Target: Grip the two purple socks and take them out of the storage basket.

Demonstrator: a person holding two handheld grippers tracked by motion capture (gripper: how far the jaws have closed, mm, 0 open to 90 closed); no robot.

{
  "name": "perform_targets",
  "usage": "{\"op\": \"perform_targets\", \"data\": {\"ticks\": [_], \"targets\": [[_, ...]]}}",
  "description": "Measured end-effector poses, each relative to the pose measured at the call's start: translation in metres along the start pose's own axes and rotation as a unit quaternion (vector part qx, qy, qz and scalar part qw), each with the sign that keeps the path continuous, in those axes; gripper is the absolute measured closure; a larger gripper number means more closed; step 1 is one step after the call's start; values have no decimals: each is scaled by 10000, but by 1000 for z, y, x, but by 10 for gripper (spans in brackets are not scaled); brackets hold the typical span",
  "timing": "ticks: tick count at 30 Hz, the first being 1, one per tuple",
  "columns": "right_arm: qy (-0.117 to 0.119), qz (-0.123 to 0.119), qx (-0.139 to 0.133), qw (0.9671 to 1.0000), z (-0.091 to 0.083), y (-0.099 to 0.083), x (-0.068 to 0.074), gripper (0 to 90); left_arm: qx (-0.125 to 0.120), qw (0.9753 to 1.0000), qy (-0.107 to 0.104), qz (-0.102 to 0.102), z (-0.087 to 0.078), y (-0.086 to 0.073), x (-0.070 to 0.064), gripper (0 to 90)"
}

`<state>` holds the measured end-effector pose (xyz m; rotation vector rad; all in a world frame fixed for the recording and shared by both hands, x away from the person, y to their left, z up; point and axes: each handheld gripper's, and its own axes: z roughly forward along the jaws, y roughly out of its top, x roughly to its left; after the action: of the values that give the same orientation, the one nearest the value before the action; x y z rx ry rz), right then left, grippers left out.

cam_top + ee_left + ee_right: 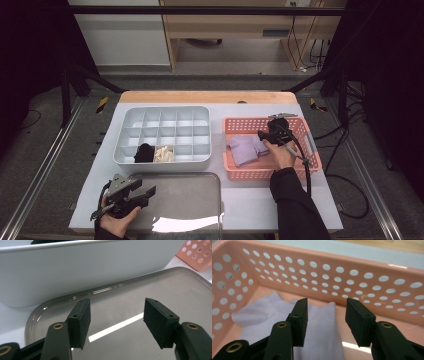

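Your right gripper (325, 322) hangs wide open and empty in the pink basket (295, 172). The lilac cloth (317, 335) lies just under the jaws, spreading toward nine o'clock. Your left gripper (147, 194) idles open over the grey tray (195, 200).

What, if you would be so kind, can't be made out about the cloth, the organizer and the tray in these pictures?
- Lavender cloth: the right gripper view's bottom edge and the right gripper with its open jaws hide its near part, so contact is unclear.
- Organizer: in the left gripper view its wall hides the compartments.
- Black item and cream item: too small in the high view to identify.
- Tray: the high view's bottom edge cuts it off.
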<state>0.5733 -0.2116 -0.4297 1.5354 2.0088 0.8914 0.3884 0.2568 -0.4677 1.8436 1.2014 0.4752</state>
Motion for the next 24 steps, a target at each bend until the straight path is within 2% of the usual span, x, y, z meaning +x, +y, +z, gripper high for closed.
{"op": "perform_targets", "data": {"ticks": [17, 22, 24], "targets": [[-142, 42, 487, 9987, 16, -6, -4, 569, 10, 10000, 9, 4, 1, 0, 0, 389], [-170, 45, 652, 9977, 19, -7, -3, 587, -3, 10000, -1, 1, 0, 0, 0, 391], [-182, 111, 812, 9965, 21, -8, -4, 602, -12, 10000, 6, 5, 0, 0, 0, 390]]}}
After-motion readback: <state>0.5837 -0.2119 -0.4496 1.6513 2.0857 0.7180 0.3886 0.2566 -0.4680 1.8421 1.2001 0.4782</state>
